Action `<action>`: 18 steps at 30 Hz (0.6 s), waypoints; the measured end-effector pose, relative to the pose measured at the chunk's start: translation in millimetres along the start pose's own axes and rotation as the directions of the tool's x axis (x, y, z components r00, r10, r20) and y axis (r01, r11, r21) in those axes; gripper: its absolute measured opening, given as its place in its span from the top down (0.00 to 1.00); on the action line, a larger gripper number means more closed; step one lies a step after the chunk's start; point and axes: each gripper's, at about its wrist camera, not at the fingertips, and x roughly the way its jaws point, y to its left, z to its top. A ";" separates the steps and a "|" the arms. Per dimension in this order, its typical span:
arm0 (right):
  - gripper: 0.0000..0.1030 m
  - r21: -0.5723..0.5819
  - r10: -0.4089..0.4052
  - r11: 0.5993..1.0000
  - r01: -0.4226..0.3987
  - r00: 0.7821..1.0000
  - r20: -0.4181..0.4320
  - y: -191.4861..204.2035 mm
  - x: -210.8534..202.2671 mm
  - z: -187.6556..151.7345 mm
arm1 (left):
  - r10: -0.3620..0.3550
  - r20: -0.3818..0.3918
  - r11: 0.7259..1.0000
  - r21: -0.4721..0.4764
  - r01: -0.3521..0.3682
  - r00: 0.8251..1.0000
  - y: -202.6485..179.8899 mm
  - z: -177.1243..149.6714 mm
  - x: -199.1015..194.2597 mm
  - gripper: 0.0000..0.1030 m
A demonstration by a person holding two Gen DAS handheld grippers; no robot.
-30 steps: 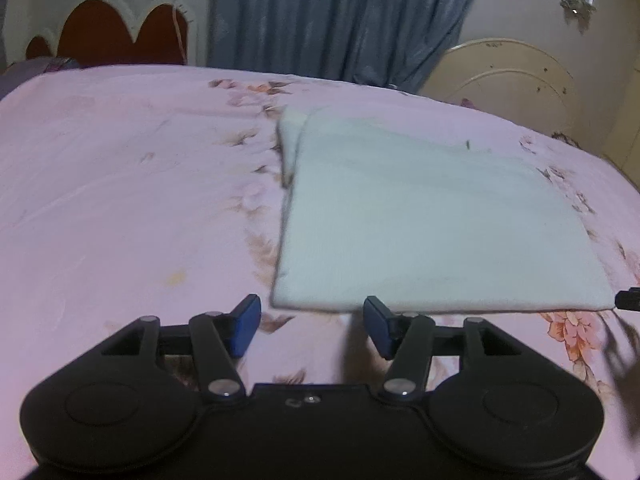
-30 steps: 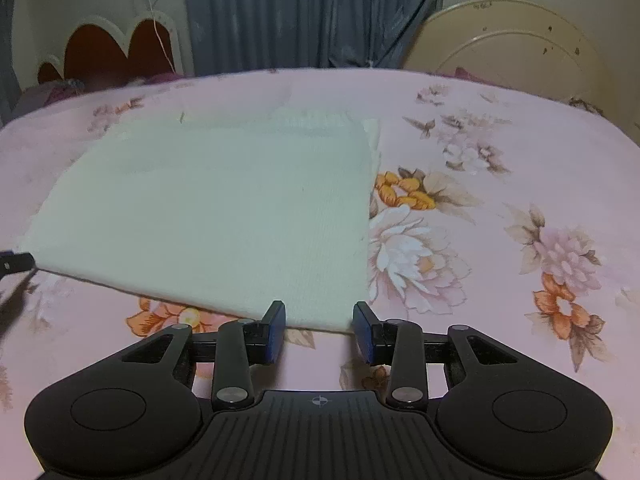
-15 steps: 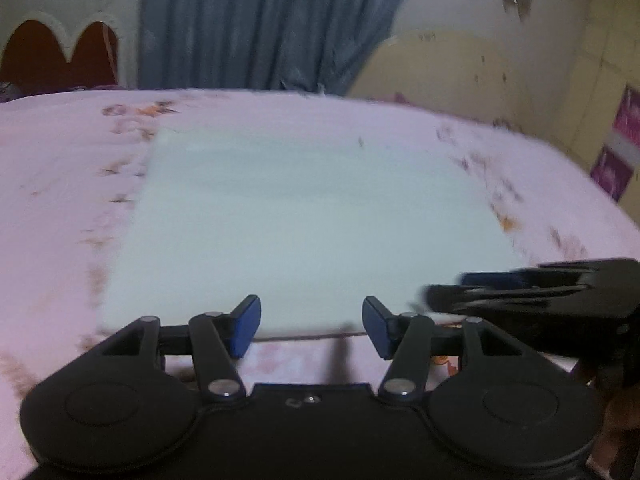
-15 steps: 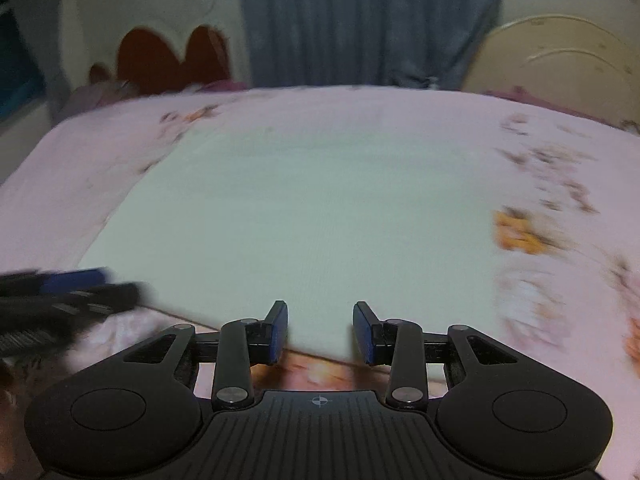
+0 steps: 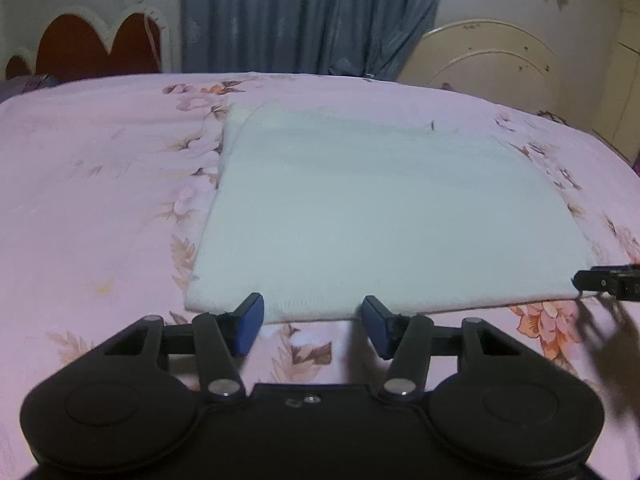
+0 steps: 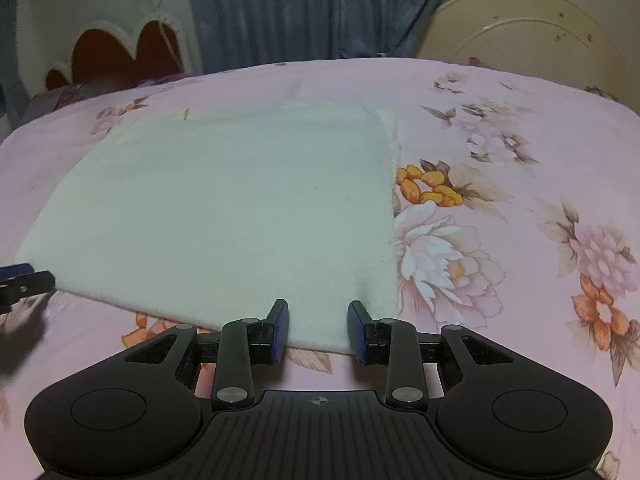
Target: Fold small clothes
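A pale white folded cloth (image 5: 360, 216) lies flat on the pink flowered bedsheet (image 5: 100, 200); it also shows in the right wrist view (image 6: 224, 208). My left gripper (image 5: 312, 322) is open and empty at the cloth's near edge, close to its near left corner. My right gripper (image 6: 318, 330) is open and empty at the near edge, close to the near right corner. The right gripper's tip shows at the right edge of the left wrist view (image 5: 608, 286); the left gripper's tip shows at the left edge of the right wrist view (image 6: 24, 280).
A blue curtain (image 5: 312, 16) hangs behind the bed. A red scalloped headboard (image 5: 92, 44) stands at the back left and a cream round-topped panel (image 5: 500, 60) at the back right. The bedsheet (image 6: 520, 200) spreads wide to the right of the cloth.
Half a second ago both grippers had swung in toward the cloth's middle, near each other. Now they are back apart at the near corners, as one second ago. Both stay open.
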 end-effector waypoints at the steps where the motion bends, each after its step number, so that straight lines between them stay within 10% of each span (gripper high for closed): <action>1: 0.69 0.000 0.002 1.000 -0.002 1.000 0.005 2.0 -3.9 0.1 | 0.002 -0.006 1.000 -0.013 -0.002 1.000 0.1 -0.9 -3.1 0.46; 5: 0.68 0.015 0.028 0.999 -0.028 0.999 0.019 1.4 -18.7 -3.6 | 0.000 -0.006 0.996 -0.085 -0.001 1.000 6.3 -9.2 -19.4 0.46; 9: 0.35 -0.008 0.051 0.999 -0.051 0.997 0.054 9.4 -31.3 -3.9 | -0.063 0.007 0.969 -0.238 0.062 0.998 20.6 -15.2 -22.7 0.49; 14: 0.74 -0.004 0.121 0.993 -0.121 0.990 0.075 15.3 -34.7 5.6 | -0.119 0.043 0.897 -0.423 0.126 0.992 41.5 -14.6 -11.8 0.50; 18: 0.75 -0.019 0.143 0.990 -0.142 0.986 0.087 22.0 -31.5 19.7 | -0.122 0.063 0.877 -0.460 0.137 0.991 45.5 -10.1 -1.0 0.50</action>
